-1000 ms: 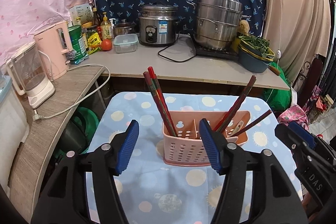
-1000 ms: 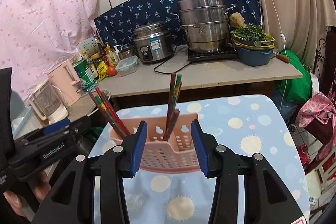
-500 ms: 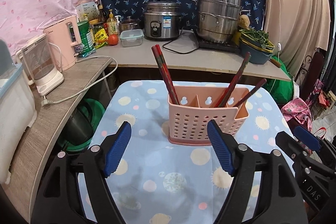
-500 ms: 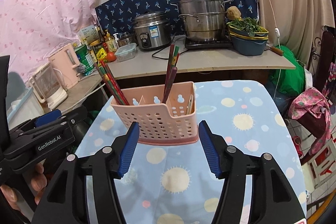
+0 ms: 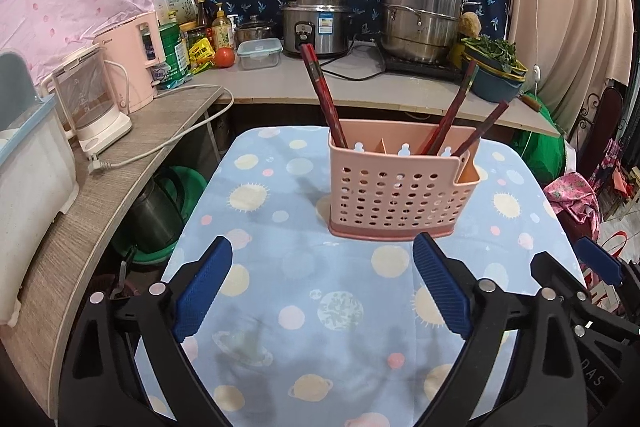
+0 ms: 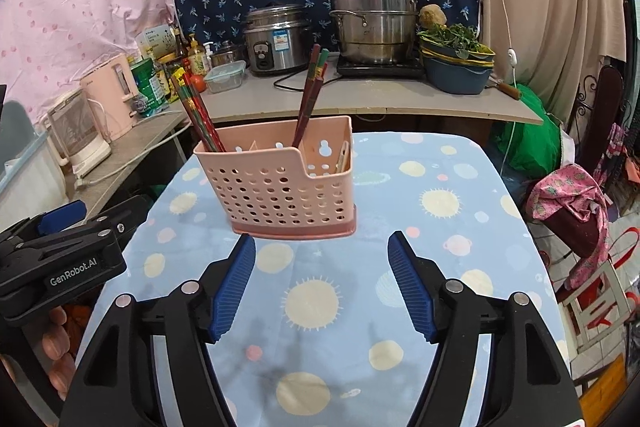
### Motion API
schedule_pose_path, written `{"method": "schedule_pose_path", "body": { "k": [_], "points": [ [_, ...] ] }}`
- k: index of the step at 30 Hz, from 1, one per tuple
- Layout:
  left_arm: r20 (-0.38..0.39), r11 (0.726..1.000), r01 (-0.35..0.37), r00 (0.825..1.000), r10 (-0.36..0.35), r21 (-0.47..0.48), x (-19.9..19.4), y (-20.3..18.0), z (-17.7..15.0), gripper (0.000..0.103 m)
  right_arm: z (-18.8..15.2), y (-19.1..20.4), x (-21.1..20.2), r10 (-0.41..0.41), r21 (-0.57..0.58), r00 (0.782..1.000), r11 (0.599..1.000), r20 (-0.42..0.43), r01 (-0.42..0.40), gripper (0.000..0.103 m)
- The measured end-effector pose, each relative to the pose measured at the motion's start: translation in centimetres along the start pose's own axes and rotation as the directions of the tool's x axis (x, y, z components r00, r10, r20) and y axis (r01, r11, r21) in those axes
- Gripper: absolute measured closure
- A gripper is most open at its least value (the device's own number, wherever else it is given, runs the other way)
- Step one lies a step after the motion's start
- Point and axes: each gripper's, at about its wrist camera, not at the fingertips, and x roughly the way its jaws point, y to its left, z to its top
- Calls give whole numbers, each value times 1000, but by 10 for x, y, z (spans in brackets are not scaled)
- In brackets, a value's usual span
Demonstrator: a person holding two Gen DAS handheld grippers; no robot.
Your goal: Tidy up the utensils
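Fingers of left gripper (image 5: 322, 286) and right gripper (image 6: 321, 281) spread, empty (clear of pink caddy (image 6: 280, 183)), tablecloth (image 6: 440, 227) between.

One pink utensil basket (image 5: 402, 195), two chopstick bunches (sticks overlap; count unclear).

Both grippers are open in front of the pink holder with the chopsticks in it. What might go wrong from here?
1. The chopsticks lean steeply and stick out far above the holder; a gripper passing close may knock them and tip it.
2. The holder stands on a loose-looking tablecloth; a push might slide it.
3. The left gripper and right gripper are close together and may collide.
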Motion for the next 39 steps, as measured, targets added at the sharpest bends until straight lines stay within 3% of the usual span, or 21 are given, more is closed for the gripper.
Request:
{"method": "schedule_pose_path", "body": {
  "k": [4, 7, 16, 18, 19, 39],
  "points": [
    [-13, 1000, -12, 1000, 12, 4, 2, 2, -9, 14, -7, -2, -1, -11, 1, 1000, 1000, 0, 11, 29],
    [-23, 1000, -20, 1000, 21, 16, 4, 1, -16, 14, -11, -3, 1, 4, 6, 1000, 1000, -13, -4, 19],
    [-53, 999, -28, 998, 29, 19, 7, 4, -28, 13, -21, -4, 4, -16, -5, 1000, 1000, -24, 16, 18],
    [-56, 999, -29, 998, 30, 20, 7, 3, -29, 13, -22, -6, 5, -18, 0, 999, 1000, -27, 18, 13],
    [-57, 999, -30, 998, 31, 20, 7, 4, -30, 12, -23, -6, 5, -15, 1, 1000, 1000, -27, 15, 5],
    [-62, 998, -63, 996, 65, 30, 10, 3, -37, 8, -30, -5, 9, -37, -5, 998, 999, -44, 37, 6]
  ]
}}
